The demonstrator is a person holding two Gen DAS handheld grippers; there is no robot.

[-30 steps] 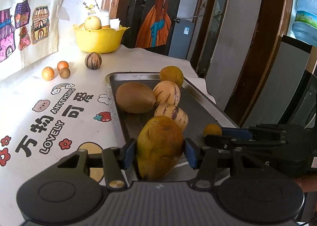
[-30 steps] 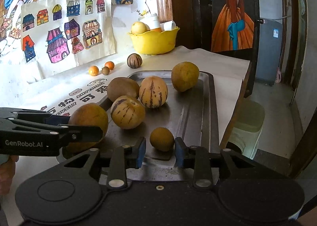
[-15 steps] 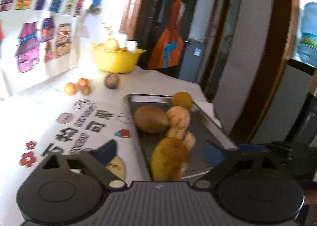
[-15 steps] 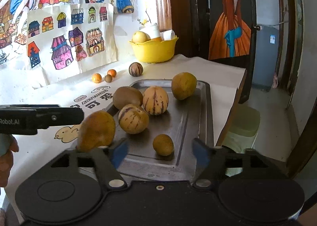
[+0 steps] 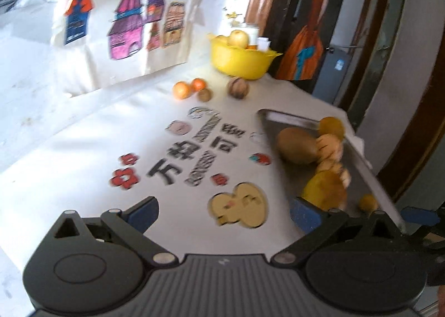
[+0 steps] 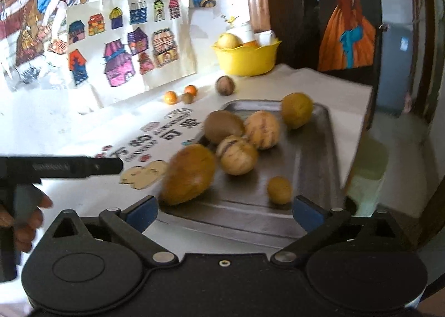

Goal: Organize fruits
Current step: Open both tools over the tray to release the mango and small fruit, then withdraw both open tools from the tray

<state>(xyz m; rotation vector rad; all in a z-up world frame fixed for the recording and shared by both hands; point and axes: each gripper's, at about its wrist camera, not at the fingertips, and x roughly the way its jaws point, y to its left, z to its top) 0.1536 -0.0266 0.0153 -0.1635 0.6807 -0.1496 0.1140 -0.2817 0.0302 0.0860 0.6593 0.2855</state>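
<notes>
A metal tray (image 6: 319,150) holds several fruits: a mango (image 6: 189,174), two striped melons (image 6: 236,154), a brown fruit (image 6: 222,126), a round yellow fruit (image 6: 296,110) and a small yellow fruit (image 6: 279,189). My right gripper (image 6: 225,212) is open and empty, just before the tray's near edge. My left gripper (image 5: 224,212) is open and empty over the tablecloth, left of the tray (image 5: 361,155). The mango (image 5: 325,190) lies on the tray by its right finger.
A yellow bowl (image 6: 246,58) with fruit stands at the back. Two small oranges (image 6: 180,94), a small brown fruit (image 6: 187,98) and a striped fruit (image 6: 224,85) lie loose on the printed tablecloth (image 5: 83,164). The table's edge runs right of the tray.
Both grippers opened and let go: the left released the mango, the right the small yellow fruit, both now on the tray. Both pulled back; the left swung to the left.
</notes>
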